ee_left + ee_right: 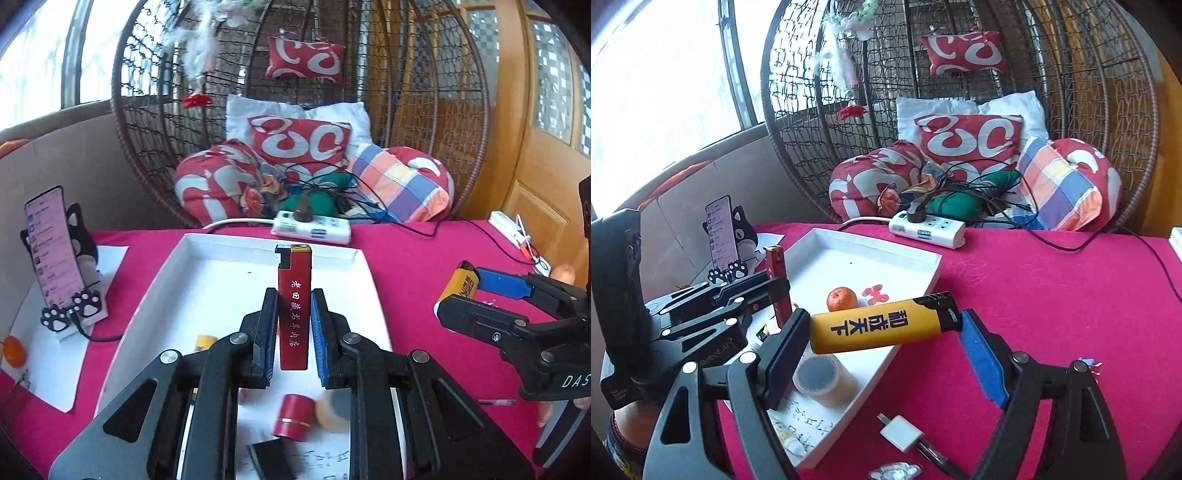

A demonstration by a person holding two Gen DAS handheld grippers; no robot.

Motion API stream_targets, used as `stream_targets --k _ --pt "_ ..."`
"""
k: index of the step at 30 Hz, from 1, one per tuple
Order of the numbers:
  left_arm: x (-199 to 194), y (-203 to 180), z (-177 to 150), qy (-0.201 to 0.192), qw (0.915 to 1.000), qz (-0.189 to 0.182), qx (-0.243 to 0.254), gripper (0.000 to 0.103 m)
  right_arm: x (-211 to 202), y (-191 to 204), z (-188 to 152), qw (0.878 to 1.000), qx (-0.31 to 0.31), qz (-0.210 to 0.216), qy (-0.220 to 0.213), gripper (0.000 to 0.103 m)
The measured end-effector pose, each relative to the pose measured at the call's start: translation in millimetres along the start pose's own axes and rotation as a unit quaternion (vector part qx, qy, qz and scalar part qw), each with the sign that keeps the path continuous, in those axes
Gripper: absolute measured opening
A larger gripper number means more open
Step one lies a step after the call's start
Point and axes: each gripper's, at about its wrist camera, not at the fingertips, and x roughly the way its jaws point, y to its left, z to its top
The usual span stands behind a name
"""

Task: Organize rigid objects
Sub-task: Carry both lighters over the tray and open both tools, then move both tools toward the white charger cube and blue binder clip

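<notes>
My left gripper (293,306) is shut on a red lighter (293,310) with white characters and holds it upright over the white tray (221,254). It also shows in the right wrist view (777,273). My right gripper (882,325) is shut on a yellow lighter (882,325) with blue characters, gripped end to end and lying crosswise just above the tray's right rim (905,258). In the left wrist view the yellow lighter (461,286) sits right of the tray over the pink cloth.
The tray holds a red cap (293,417), a tape roll (820,378), a small orange (842,299) and a red shape (874,293). A white charger (901,432) lies on the pink cloth. A power strip (927,227) lies behind, a phone stand (55,251) left.
</notes>
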Motion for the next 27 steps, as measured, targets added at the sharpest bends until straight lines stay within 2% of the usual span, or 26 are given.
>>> stream_targets --k 7,11,17,18,19,20,21,22,23,25,27 --pt "7.8 66.0 -9.9 0.015 0.9969 0.053 -0.056 0.016 53.8 32.5 3.9 0.999 -0.020 0.012 0.031 0.082" --pt "15.0 75.6 -21.1 0.030 0.9957 0.057 -0.066 0.017 80.4 43.4 2.9 0.998 -0.023 0.013 0.051 0.082" --pt "17.5 79.4 -26.6 0.035 0.9947 0.063 -0.073 0.017 86.4 56.3 -5.7 0.998 -0.035 0.002 0.055 0.084" --pt "17.4 80.6 -26.1 0.036 0.9945 0.063 -0.075 0.017 85.2 57.7 -6.2 0.998 -0.038 0.001 0.054 0.086" --pt "17.2 81.7 -25.9 0.038 0.9941 0.064 -0.078 0.019 83.5 58.8 -6.4 0.998 -0.042 -0.004 0.051 0.093" --pt "16.7 82.8 -25.3 0.038 0.9940 0.064 -0.080 0.027 82.1 59.7 -6.0 0.998 -0.046 -0.012 0.047 0.103" --pt "16.0 83.3 -25.0 0.037 0.9939 0.066 -0.081 0.037 79.1 60.3 -6.0 0.998 -0.050 -0.021 0.043 0.103" --pt "14.7 83.5 -24.8 0.034 0.9937 0.070 -0.081 0.068 75.9 60.8 -5.9 0.997 -0.054 -0.030 0.040 0.103" --pt "13.1 83.5 -24.4 0.029 0.9936 0.074 -0.080 0.092 73.3 60.8 -5.3 0.997 -0.057 -0.040 0.039 0.103" --pt "9.2 83.1 -22.6 0.016 0.9931 0.086 -0.077 0.102 67.7 58.9 -4.2 0.995 -0.062 -0.066 0.039 0.103" --pt "7.2 83.0 -20.7 0.016 0.9925 0.093 -0.078 0.102 60.1 53.1 -3.5 0.994 -0.060 -0.083 0.034 0.103"
